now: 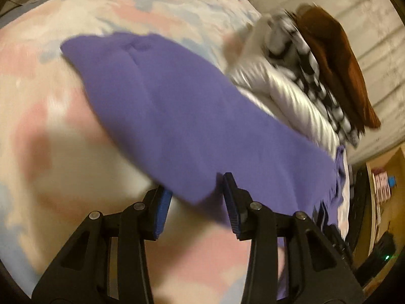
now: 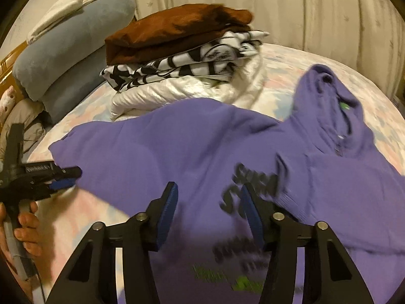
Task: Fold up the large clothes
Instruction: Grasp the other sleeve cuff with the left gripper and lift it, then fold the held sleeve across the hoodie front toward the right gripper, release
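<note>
A purple hoodie (image 2: pixel 192 152) with black and green print lies spread on the bed, hood (image 2: pixel 329 96) at the far right. In the left wrist view it (image 1: pixel 177 116) stretches away from me. My left gripper (image 1: pixel 195 192) is open, its jaws astride the hoodie's near edge without pinching it. It also shows in the right wrist view (image 2: pixel 65 177) at the hoodie's left edge, held by a hand. My right gripper (image 2: pixel 210 202) is open and empty, hovering over the printed front.
A stack of folded clothes (image 2: pixel 182 58), brown on top, black-and-white, then white, sits behind the hoodie; it shows in the left wrist view (image 1: pixel 316 76) too. Grey-blue pillows (image 2: pixel 68 50) lie far left. The bed sheet (image 1: pixel 50 126) is pastel patterned. A curtain (image 2: pixel 303 12) hangs behind.
</note>
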`<state>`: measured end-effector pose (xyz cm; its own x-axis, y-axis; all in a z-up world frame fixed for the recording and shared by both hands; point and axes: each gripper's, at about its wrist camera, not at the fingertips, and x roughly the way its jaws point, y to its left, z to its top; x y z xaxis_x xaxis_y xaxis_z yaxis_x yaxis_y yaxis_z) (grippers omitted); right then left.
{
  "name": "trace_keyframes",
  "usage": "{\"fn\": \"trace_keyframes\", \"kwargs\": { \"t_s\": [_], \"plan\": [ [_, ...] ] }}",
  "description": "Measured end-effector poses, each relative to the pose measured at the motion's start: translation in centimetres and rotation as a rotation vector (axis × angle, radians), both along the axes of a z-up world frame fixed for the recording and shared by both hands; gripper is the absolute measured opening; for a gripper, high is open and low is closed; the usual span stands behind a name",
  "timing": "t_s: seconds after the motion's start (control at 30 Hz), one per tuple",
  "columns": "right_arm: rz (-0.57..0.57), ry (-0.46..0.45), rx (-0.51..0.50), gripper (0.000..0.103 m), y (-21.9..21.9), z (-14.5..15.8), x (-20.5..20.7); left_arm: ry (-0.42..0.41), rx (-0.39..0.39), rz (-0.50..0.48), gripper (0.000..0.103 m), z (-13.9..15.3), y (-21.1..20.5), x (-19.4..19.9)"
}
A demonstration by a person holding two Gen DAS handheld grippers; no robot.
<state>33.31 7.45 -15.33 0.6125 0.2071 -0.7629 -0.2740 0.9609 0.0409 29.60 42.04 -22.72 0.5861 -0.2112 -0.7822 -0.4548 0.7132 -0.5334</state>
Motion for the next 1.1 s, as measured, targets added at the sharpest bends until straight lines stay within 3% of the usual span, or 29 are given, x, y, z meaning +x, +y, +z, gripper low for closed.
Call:
{"fn": "trace_keyframes", "kwargs": {
  "t_s": [0.13, 0.2, 0.4, 0.5, 0.57, 0.73, 0.87, 1.0, 1.1],
  "plan": [
    [0.024, 0.059, 0.001, 0.043, 2.5, -2.4, 2.0, -0.017, -0.041, 0.042, 0.037, -1.1, 1.7, 1.6],
    [0.03, 0.096, -0.011, 0.043, 3.4, -3.8, 2.6, -0.035, -0.012, 0.05, 0.036, -0.9, 1.6, 2.0],
    [0.036, 0.113, -0.041, 0.043, 4.4, -5.6, 3.5, -0.063, 0.225, 0.036, 0.007, 1.4, -0.9, 2.7],
    [0.032, 0.129, -0.027, 0.043, 3.9, -5.3, 3.6, -0.098, 0.388, 0.005, 0.006, 4.8, -3.3, 1.9],
    [0.018, 0.15, 0.003, 0.043, 2.9, -4.7, 3.6, -0.133, 0.448, -0.027, 0.006, 7.3, -5.0, 1.3],
    [-0.05, 0.135, 0.097, 0.043, -1.1, -1.5, 1.3, -0.268, 0.554, -0.148, 0.005, 15.5, -11.8, -0.3],
    [-0.122, 0.108, 0.175, 0.043, -6.0, 1.1, -1.3, -0.343, 0.619, -0.265, 0.005, 20.1, -19.1, -1.4],
    [-0.207, 0.079, 0.226, 0.043, -13.2, 3.4, -4.4, -0.421, 0.681, -0.374, 0.006, 22.1, -27.3, -2.2],
    [-0.279, 0.049, 0.226, 0.043, -18.3, 4.6, -7.0, -0.437, 0.68, -0.476, 0.006, 21.7, -34.0, -2.0]
  ]
}}
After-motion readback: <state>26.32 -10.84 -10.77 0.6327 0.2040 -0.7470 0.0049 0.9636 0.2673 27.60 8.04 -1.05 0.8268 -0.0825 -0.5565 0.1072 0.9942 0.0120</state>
